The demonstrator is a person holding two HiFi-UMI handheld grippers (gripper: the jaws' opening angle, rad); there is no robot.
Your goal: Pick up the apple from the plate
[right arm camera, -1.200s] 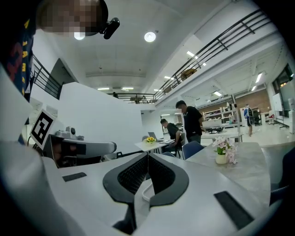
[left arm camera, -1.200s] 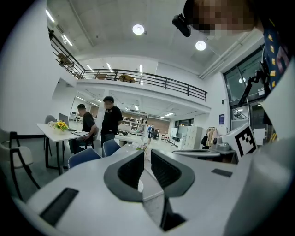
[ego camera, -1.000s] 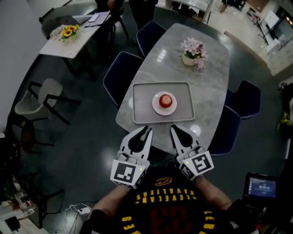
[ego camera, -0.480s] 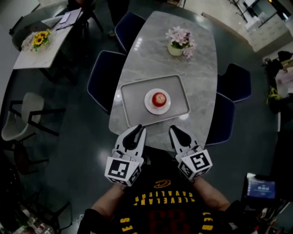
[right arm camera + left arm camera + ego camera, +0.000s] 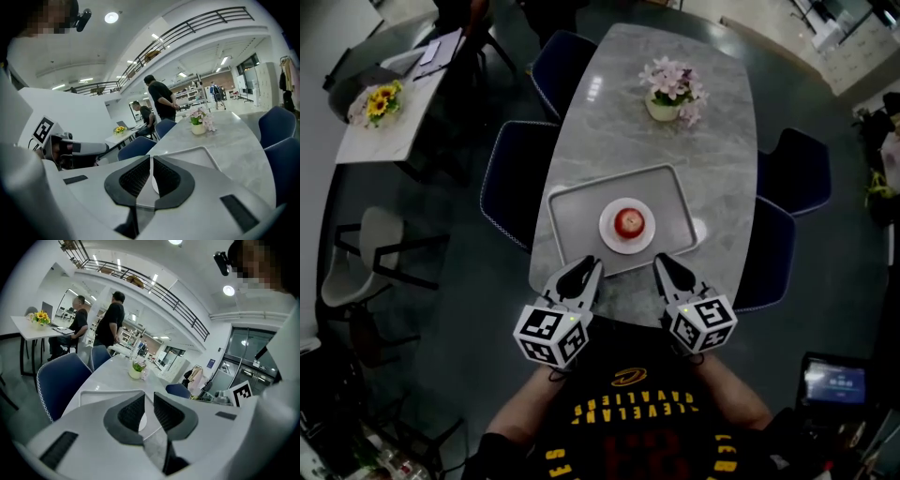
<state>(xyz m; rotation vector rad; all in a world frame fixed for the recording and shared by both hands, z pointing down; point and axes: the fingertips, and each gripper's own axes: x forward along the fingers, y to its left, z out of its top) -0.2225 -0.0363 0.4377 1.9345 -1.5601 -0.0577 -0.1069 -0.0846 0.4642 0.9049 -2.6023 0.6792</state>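
Apple (image 5: pixel 628 221) unmoved on plate (image 5: pixel 607 235); your tongs dropped nearer tray (image 5: pixel 575 220). Left gripper (image 5: pixel 589 266) narrow gap, right gripper (image 5: pixel 667 262) slit, both empty.

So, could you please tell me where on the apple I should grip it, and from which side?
Grip the apple across its round middle, coming in from the near table edge, where the right gripper hovers. It sits alone, centred on the plate, with nothing beside it, so both flanks look free.
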